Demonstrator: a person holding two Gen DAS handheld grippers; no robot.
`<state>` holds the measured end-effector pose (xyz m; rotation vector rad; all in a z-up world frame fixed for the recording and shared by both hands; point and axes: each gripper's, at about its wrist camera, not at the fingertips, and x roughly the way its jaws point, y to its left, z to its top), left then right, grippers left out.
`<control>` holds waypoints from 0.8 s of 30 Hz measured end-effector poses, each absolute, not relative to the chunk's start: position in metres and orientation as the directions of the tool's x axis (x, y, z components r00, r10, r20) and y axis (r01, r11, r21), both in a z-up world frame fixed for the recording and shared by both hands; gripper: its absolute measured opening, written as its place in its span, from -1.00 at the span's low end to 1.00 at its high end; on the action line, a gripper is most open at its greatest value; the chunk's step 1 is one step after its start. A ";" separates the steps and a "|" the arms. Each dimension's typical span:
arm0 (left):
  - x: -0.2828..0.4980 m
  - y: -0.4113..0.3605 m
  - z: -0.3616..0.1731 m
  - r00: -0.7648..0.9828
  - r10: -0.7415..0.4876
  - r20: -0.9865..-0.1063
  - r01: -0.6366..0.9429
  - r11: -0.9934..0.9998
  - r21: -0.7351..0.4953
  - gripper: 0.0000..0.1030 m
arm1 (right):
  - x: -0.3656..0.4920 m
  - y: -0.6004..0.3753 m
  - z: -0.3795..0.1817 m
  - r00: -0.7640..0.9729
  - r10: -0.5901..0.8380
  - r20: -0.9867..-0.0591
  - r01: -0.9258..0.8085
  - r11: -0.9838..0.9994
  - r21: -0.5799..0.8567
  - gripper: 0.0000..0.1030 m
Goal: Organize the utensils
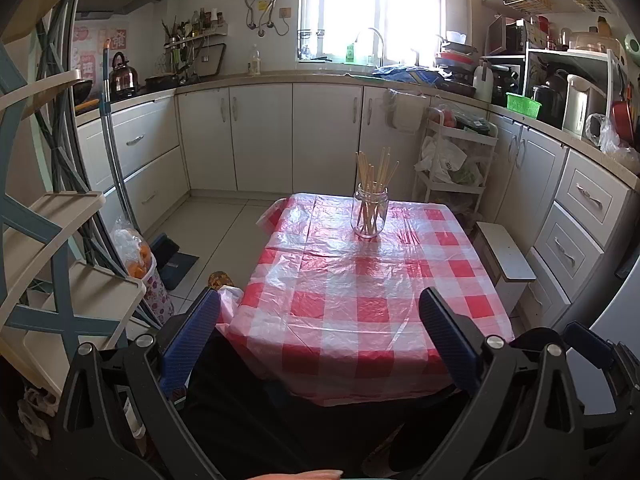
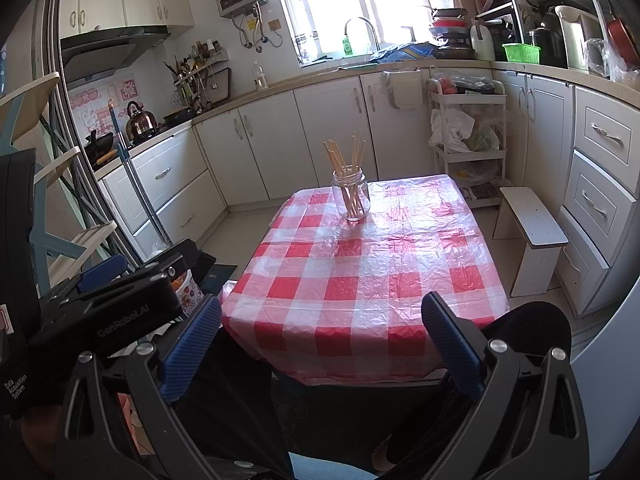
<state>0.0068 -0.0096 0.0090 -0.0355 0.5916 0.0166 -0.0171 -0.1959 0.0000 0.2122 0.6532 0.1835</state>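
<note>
Checked table (image 1: 352, 292), jarred upright chopsticks (image 1: 374, 178)

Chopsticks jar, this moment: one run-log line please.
chopsticks: upright in jar | jar: far part of table | left tool: open, empty | right tool: open, empty
</note>
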 end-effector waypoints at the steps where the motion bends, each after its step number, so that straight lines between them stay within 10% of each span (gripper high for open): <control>1: 0.007 -0.009 0.009 0.830 0.006 -0.557 -0.027 0.999 -0.029 0.86 | -0.017 -0.196 0.000 0.779 0.235 -0.581 -0.102 0.962 0.252 0.86; 24: 0.006 -0.010 0.010 0.832 0.007 -0.555 -0.025 0.999 -0.026 0.86 | -0.018 -0.194 -0.001 0.781 0.234 -0.580 -0.101 0.962 0.252 0.86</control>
